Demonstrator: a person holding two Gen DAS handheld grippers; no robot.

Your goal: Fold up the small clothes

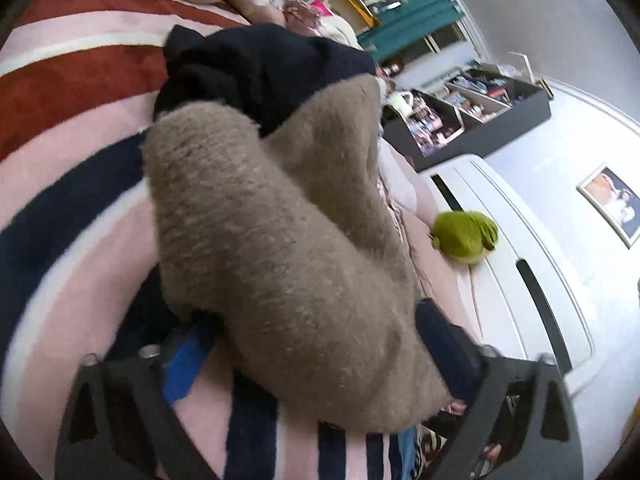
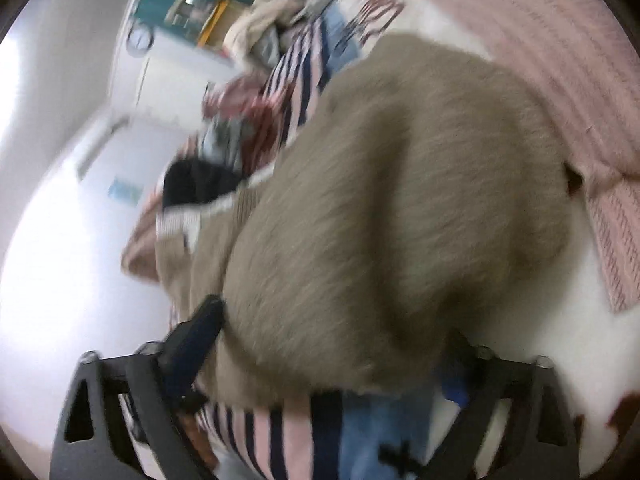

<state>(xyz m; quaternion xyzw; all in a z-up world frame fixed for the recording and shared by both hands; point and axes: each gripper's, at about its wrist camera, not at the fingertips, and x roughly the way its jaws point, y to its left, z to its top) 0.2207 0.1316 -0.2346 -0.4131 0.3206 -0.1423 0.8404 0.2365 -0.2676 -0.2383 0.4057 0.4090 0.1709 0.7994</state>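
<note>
Two grippers are on one fuzzy taupe garment point(image 1: 280, 232), which fills the middle of both views and bulges over a striped blanket point(image 1: 72, 80) on the bed. Left gripper point(image 1: 320, 364): fingers set wide, the garment's lower hem bunched between them; whether the pads really bite the cloth is hidden under the pile, cannot tell. Right gripper point(image 2: 332, 344): same picture, fingers wide apart with the fabric mass between, left finger point(image 2: 200, 328) touching the cloth edge; grip state not readable, and that view is motion-blurred.

A dark navy garment point(image 1: 256, 68) lies just behind the taupe one, partly under it. Green plush toy point(image 1: 466, 236) sits near the bed's far edge by the white footboard point(image 1: 520, 264), well apart from the work. More clothes are heaped toward the bed's far end in the right wrist view.

Judgement: step in hand looks like lifting or carrying the taupe piece over for a fold.

How to do it well:
- hold both hem corners evenly so the edge stays straight
- keep tension between the two grippers, no sag in the middle
- thick pile slips, so pinch deep, not at the fringe
- lay it clear of the navy piece so it isn't dragged along
- land it flat on the blanket before letting go
</note>
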